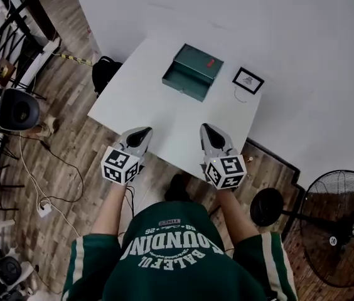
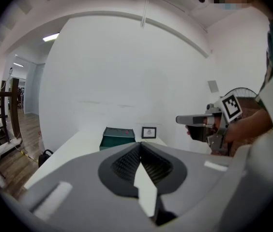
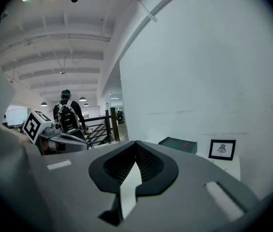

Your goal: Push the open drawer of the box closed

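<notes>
L gripper (image 1: pixel 140 133) & R gripper (image 1: pixel 208 130) both had jaws shut w/ nothing between them, over the table's (image 1: pixel 127 99) near edge. Green box (image 1: pixel 197 63) sat well ahead, drawer (image 1: pixel 185 80) open, beside 1 framed pic (image 1: pixel 248 80).

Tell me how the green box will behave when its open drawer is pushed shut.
The green box looks low and rigid, so tipping seems unlikely. It sits loose on the smooth white table, so it may skid back before the drawer closes. An off-centre push could swing it toward the small framed picture beside it.
</notes>
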Motion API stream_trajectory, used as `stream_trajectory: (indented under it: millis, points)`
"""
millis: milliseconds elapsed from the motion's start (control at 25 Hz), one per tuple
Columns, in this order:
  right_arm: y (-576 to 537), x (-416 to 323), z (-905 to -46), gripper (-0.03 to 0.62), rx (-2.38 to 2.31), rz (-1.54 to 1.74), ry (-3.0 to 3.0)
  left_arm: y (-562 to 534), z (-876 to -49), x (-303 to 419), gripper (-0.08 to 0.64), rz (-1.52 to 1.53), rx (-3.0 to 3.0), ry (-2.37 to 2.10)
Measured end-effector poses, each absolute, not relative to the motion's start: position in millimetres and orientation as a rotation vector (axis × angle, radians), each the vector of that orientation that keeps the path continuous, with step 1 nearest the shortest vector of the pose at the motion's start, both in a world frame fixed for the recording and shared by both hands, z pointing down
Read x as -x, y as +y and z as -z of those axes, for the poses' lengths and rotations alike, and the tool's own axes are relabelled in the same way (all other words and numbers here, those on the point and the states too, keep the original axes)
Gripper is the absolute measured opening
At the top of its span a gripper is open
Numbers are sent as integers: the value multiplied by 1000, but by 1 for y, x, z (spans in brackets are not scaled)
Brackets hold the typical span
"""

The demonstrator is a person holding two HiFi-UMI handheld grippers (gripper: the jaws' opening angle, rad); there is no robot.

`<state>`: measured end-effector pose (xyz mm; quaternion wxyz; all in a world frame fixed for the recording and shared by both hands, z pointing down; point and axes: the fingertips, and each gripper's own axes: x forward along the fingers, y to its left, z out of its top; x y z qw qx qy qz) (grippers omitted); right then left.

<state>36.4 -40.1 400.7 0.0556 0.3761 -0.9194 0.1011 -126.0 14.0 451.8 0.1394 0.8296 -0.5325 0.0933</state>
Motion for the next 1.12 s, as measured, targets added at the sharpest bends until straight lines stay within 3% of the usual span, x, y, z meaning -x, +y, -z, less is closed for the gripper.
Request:
stream_trajectory:
  millis: [400, 1120]
  points:
    - [-127, -33, -396, 0, -1114, -275, -2791, -78, -452, 122, 52, -249, -2394, -1541]
    - [-165, -27, -433, 0, -1178, -383, -2695, -151, -502, 129, 52, -350, -2375, -1443]
